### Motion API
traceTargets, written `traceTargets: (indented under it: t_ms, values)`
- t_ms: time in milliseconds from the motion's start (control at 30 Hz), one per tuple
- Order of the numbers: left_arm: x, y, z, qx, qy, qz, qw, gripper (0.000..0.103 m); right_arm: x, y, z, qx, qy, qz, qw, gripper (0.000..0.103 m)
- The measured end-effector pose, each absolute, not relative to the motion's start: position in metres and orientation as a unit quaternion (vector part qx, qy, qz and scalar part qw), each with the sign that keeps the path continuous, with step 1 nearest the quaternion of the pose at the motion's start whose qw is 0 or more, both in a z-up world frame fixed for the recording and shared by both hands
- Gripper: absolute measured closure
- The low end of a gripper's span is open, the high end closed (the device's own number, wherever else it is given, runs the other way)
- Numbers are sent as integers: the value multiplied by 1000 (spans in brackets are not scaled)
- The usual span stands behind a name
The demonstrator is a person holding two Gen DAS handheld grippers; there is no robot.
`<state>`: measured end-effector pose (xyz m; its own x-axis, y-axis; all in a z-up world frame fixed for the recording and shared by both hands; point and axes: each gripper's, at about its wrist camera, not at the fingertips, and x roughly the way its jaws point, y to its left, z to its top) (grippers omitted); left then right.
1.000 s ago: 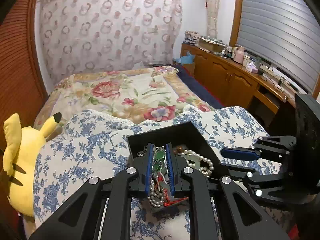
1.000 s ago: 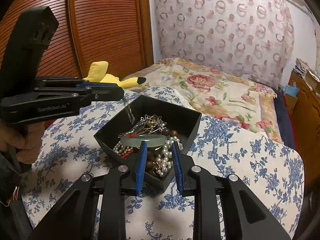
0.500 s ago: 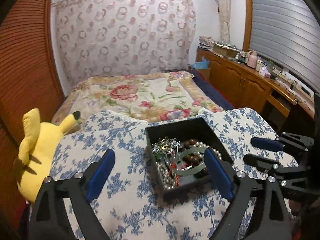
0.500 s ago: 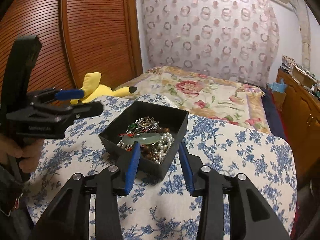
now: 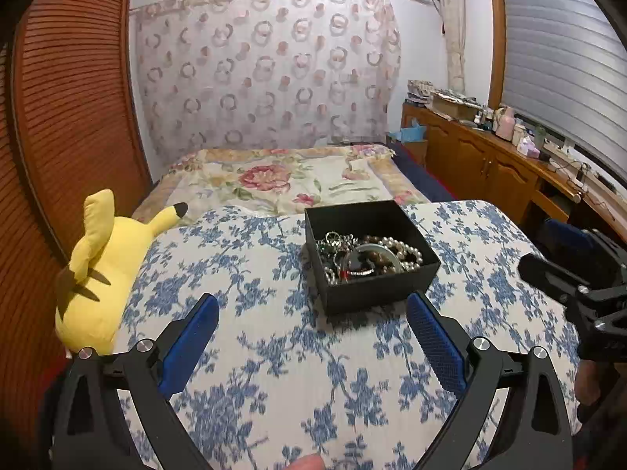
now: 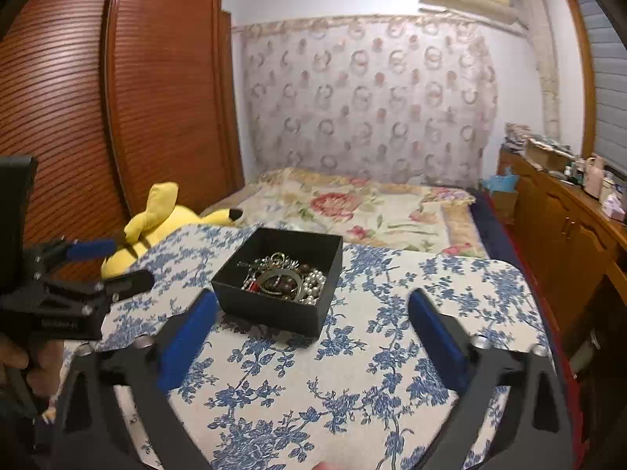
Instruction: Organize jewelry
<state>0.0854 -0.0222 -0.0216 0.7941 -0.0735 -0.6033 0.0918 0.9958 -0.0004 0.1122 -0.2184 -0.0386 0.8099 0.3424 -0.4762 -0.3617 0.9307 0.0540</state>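
Observation:
A black open box (image 5: 376, 291) stands on the blue-flowered cloth (image 5: 254, 352); it also shows in the right wrist view (image 6: 270, 311). It holds tangled jewelry (image 5: 366, 254): a pearl string, brown beads, a pale green bangle, silver pieces. The jewelry also shows in the right wrist view (image 6: 286, 278). My left gripper (image 5: 311, 313) is wide open and empty, pulled back in front of the box. My right gripper (image 6: 311, 309) is wide open and empty, also back from the box. The left gripper shows at the left edge of the right wrist view (image 6: 90, 270).
A yellow plush toy (image 5: 106, 262) lies at the cloth's left edge. A bed with a floral cover (image 5: 282, 180) is behind. Wooden cabinets (image 5: 490, 164) with clutter run along the right. A wooden wardrobe (image 6: 117, 117) stands at the left.
Both grippers have opened wide and pulled back and up from the box. The left one let go of the jewelry it held over the box.

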Motion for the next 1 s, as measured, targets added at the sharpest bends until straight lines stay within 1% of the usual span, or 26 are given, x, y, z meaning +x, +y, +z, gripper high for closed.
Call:
traceTargets:
  t_ms: [467,1000]
  values:
    - [54,-19,-16,12,299,-38,953,10,80,-229,-27,1,218,149,965,2]
    - [42,-23,-6,12,284,-44,958,10,75,-235,-30,5,218,141,966,2]
